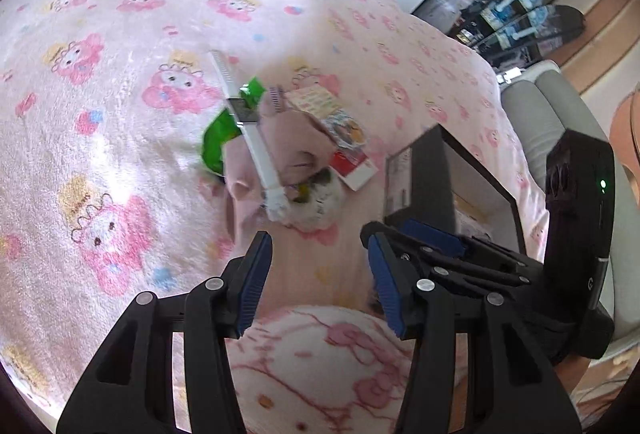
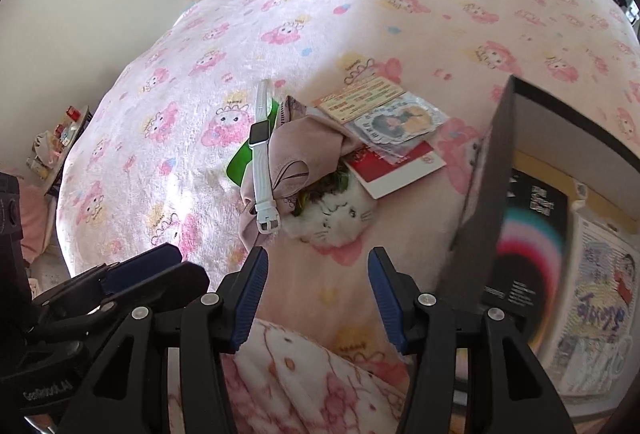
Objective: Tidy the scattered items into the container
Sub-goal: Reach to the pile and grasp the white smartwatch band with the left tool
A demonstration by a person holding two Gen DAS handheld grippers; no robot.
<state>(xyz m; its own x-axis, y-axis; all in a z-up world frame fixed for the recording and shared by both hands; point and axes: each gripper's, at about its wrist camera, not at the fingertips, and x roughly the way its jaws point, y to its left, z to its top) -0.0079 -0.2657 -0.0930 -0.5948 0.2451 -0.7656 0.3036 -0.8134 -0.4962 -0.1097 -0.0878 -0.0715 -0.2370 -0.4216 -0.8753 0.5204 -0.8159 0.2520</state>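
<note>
We hold our left gripper (image 1: 320, 274) and right gripper (image 2: 318, 298) wide apart, both empty. The white watch (image 2: 262, 162) lies left of the dark box (image 2: 480, 202), on a pink cloth (image 2: 308, 146).

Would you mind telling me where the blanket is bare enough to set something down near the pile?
Bare blanket lies between the white plush and both open grippers, and left of the green packet. Crowded: watch, pink cloth and cards overlap; the box borders the right.
</note>
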